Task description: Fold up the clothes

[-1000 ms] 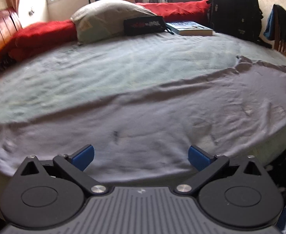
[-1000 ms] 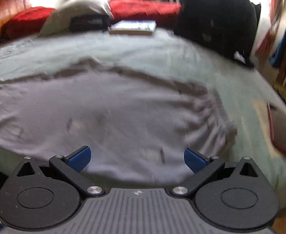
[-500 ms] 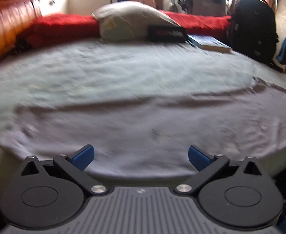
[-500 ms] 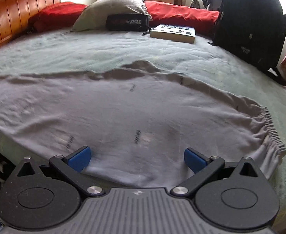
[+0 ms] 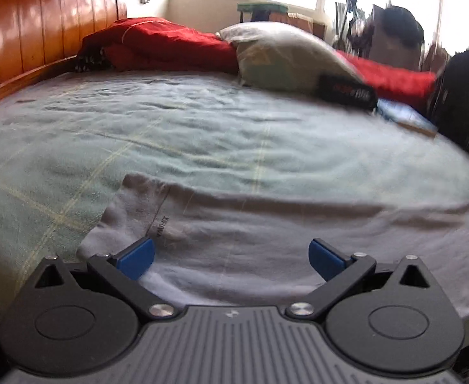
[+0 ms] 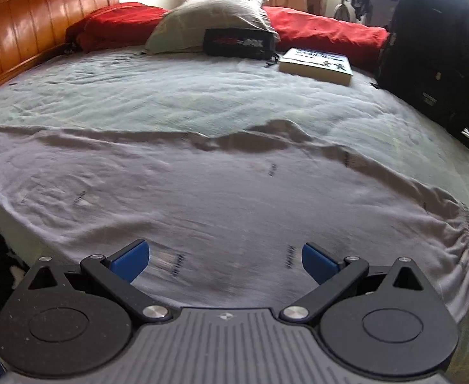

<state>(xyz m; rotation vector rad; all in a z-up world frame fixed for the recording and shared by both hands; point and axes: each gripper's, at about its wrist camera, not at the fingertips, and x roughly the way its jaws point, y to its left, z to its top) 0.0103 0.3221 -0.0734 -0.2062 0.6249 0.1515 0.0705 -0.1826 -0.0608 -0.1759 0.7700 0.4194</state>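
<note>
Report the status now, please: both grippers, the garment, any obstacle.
Left gripper open, right gripper open, both empty. Grey knit trousers spread flat on green bedsheet, unfolded. Nothing in the way.

Garment point(image 6: 202, 198) on bed point(image 6: 170, 96), before pillow point(image 6: 212, 22)

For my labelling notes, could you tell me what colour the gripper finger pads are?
Blue pads, clearest in the right wrist view.

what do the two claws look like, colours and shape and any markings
Both look alike. The left claw and right claw each have two blue fingertip pads on black angled link arms with silver pivot screws. Behind those sit two round black housings with disc-shaped caps, triangular cut-outs above them, and a grey ribbed centre plate bearing a small white logo. No cables, sleeves or hands show.
</note>
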